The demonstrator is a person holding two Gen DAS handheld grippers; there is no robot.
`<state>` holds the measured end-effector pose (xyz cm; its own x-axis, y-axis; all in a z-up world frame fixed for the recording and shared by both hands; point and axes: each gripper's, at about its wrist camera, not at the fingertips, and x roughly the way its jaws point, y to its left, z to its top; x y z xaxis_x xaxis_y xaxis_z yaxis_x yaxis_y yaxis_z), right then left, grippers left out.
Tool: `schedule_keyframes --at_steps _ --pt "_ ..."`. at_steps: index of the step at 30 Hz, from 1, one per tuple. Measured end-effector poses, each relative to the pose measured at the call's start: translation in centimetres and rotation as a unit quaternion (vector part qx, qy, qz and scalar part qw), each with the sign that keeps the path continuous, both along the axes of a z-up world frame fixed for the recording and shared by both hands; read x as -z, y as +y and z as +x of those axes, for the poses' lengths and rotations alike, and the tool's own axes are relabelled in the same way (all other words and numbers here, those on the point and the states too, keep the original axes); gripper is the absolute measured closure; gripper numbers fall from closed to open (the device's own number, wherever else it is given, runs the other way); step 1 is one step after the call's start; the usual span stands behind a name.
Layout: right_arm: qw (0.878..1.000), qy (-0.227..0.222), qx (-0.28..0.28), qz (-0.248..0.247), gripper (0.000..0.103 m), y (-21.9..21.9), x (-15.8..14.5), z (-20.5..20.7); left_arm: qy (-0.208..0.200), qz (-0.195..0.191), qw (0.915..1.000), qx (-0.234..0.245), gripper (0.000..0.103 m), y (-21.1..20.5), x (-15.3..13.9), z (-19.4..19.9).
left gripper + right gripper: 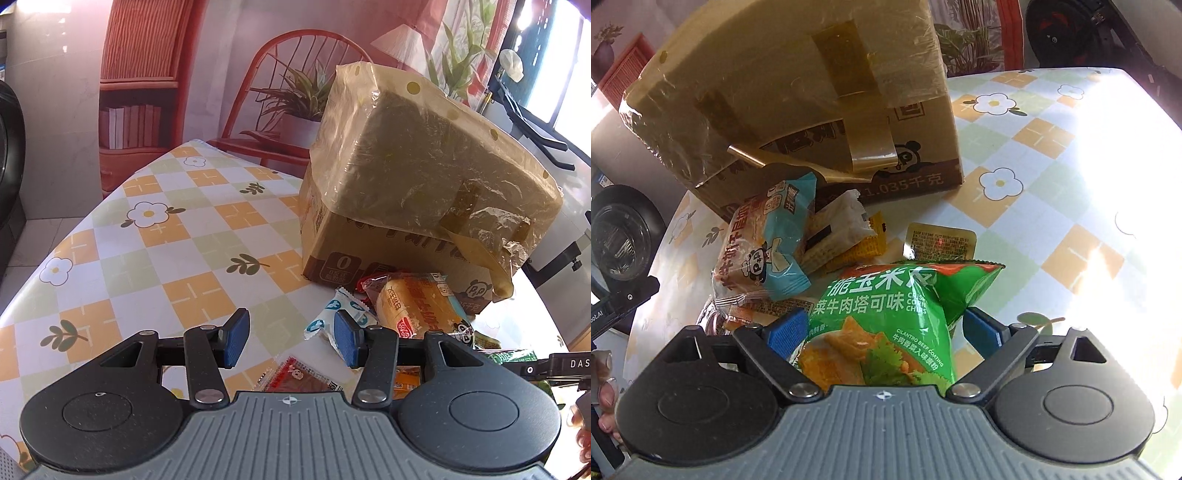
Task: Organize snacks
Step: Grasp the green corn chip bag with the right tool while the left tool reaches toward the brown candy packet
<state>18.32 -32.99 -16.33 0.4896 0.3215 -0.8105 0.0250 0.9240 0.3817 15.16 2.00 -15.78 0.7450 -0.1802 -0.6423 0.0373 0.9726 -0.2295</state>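
A cardboard box (388, 236) lined with a yellowish plastic bag (436, 155) stands on the table; it also shows in the right wrist view (820, 110). Snacks lie in front of it: a bread pack (417, 306), a small white-blue packet (332, 314) and a red packet (295, 376). My left gripper (291, 341) is open and empty above the table, just left of the snacks. My right gripper (886, 332) has its blue pads on both sides of a green corn chips bag (886, 317). The bread pack (764, 254) and small packets (842, 225) lie beyond it.
The table has a checked flower-print cloth (166, 236). A wall print of a chair and shelf (221, 92) is behind the table. A dark machine (620, 236) stands at the left in the right wrist view.
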Motion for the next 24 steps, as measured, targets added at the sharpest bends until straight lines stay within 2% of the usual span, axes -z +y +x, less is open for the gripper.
schedule_keyframes --at_steps 4,8,11,15,18,22,24 --pt "1.000 0.004 0.006 0.020 0.009 -0.2 0.9 0.9 0.010 0.002 1.0000 0.000 0.050 0.0 0.4 0.0" --pt "0.999 -0.027 -0.012 0.012 0.019 0.2 0.7 0.5 0.036 0.002 0.9993 -0.002 0.050 0.1 1.4 0.0" --pt "0.998 -0.049 -0.029 0.016 0.030 0.4 0.3 -0.3 0.071 -0.020 0.9973 -0.004 0.050 0.4 2.6 0.1" --pt "0.995 -0.087 -0.042 0.008 0.032 0.8 -0.7 -1.5 0.097 -0.026 0.9949 0.013 0.050 -0.3 3.3 0.1" --pt "0.992 -0.113 -0.049 -0.010 0.033 1.0 -1.4 -2.0 0.123 -0.056 0.9906 0.024 0.050 -0.6 3.8 0.4" --pt "0.989 -0.134 -0.058 -0.021 0.033 1.2 -1.9 -2.1 0.146 -0.062 0.9872 0.018 0.050 -0.9 4.7 1.2" --pt "0.988 -0.141 -0.060 -0.021 0.033 1.2 -2.0 -2.1 0.143 -0.064 0.9876 0.010 0.050 -0.9 5.0 1.5"
